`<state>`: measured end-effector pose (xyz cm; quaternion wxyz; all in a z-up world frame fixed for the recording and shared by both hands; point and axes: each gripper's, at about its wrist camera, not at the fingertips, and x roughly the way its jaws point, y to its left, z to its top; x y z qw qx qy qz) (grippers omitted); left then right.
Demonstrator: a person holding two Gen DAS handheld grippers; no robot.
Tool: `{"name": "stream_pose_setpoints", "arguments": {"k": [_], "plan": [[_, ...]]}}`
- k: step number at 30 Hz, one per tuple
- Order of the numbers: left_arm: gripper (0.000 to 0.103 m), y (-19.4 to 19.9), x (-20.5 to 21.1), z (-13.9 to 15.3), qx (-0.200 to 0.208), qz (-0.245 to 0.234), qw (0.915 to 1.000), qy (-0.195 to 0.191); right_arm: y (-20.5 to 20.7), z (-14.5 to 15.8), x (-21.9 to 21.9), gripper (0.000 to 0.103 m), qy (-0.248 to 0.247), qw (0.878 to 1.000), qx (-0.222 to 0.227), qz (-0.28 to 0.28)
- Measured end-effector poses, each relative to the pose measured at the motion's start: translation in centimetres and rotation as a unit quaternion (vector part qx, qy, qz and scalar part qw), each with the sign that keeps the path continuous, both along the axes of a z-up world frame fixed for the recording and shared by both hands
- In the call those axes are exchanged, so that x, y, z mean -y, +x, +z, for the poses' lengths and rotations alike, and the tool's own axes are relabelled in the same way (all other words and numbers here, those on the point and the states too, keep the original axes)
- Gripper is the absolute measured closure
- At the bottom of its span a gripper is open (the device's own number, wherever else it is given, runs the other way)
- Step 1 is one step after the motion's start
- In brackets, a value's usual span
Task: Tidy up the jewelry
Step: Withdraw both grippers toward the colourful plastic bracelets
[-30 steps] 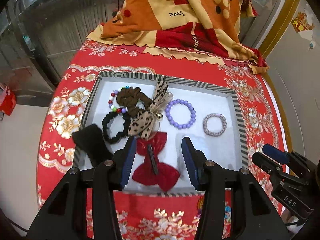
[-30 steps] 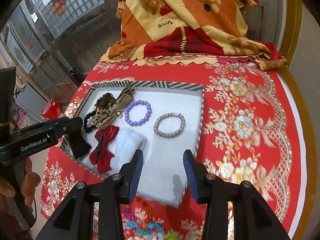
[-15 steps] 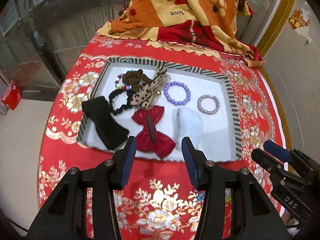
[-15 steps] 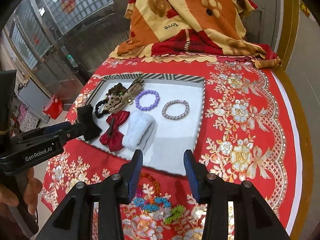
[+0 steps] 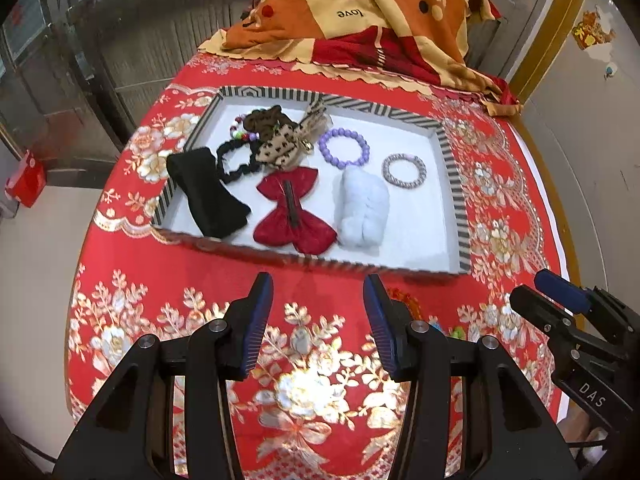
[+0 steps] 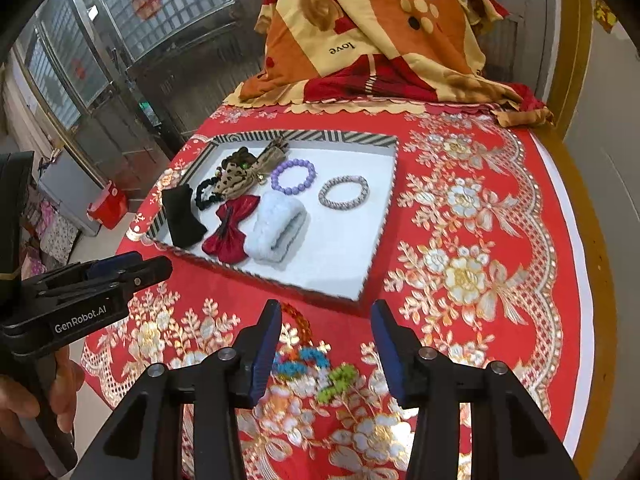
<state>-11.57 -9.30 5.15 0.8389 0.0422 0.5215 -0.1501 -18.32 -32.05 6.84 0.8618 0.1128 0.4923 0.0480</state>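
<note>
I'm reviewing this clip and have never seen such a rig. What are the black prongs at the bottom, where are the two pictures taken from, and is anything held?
No robot: a person holds two handheld grippers, each carrying a camera looking along its fingers. The left gripper is open and empty; the right gripper is opening, empty, above colourful beaded bracelets on the red floral tablecloth. The striped-rim white tray holds a red fabric bow, black fabric band, white fluffy scrunchie, purple bead bracelet and silver bracelet.
</note>
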Motion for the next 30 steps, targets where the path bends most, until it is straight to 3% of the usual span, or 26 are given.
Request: {"name": "stream_pose_setpoints", "arguments": {"k": [14, 30], "plan": [[0.057, -2.8, 1.1, -1.3, -0.020, -0.009, 0.9997, 0.004, -3.5, -1.6, 1.8, 0.054, 0.005, 1.000, -0.015, -0.007], [0.050, -2.3, -1.0, -4.8, -0.087, 0.017, 0.9959, -0.017, -4.6, -6.5, 2.3, 0.054, 0.015, 0.998, -0.063, 0.006]]}}
